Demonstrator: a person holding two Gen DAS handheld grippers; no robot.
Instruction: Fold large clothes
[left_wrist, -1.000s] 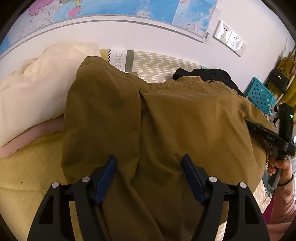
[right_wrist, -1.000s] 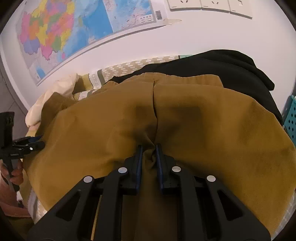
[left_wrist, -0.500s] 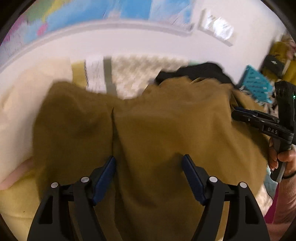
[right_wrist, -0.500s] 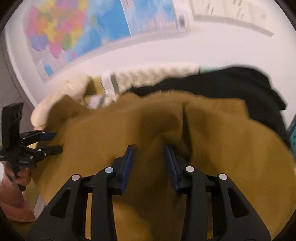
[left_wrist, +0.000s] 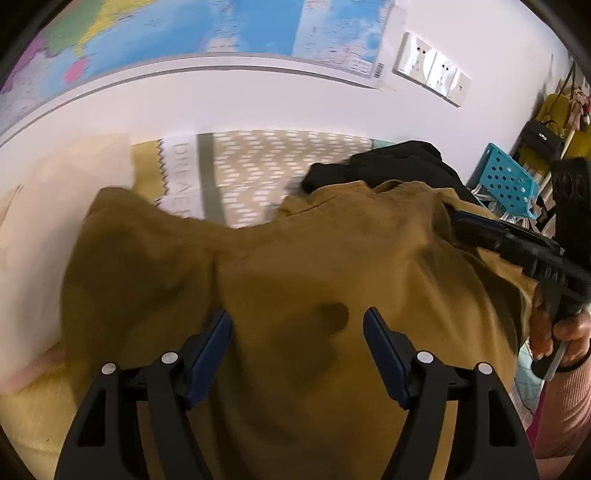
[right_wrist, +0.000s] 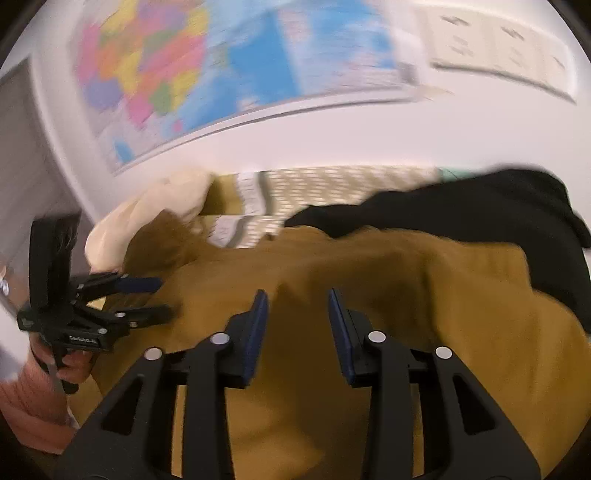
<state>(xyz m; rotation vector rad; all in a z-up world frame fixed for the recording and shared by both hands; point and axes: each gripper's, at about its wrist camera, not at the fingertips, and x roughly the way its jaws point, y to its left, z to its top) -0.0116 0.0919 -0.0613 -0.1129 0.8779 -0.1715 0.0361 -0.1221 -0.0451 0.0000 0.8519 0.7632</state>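
- The cream pillow (left_wrist: 55, 229) sits at the far left of the bed, and the left edge of the mustard garment (left_wrist: 295, 266) lies against it; in the blur I cannot tell whether that edge rests on it or only beside it.
- The garment is spread across the bed (left_wrist: 33, 413), covering most of the yellow sheet, with a seam running up it from between the left fingers.
- The left hand-held gripper (left_wrist: 297, 349) hangs over the near part of the cloth with its jaws wide apart and nothing pinched; the fabric lies slack under them.
- Beyond the garment a patterned cover (left_wrist: 280, 166) shows at the wall, and a black garment (left_wrist: 399, 166) lies at its far right edge, touching or just overlapping the mustard cloth.
- The right hand-held gripper (right_wrist: 297, 326) is opening its jaws; cloth lies below and between the pads, but they do not press on it.
- Judged from this, a fold has just been laid and released, and both tools are free above the garment.
- The next move calls for choosing a fresh edge or corner on each side, closing on a single layer, and lifting both evenly so the fold lands square and clear of the black garment.
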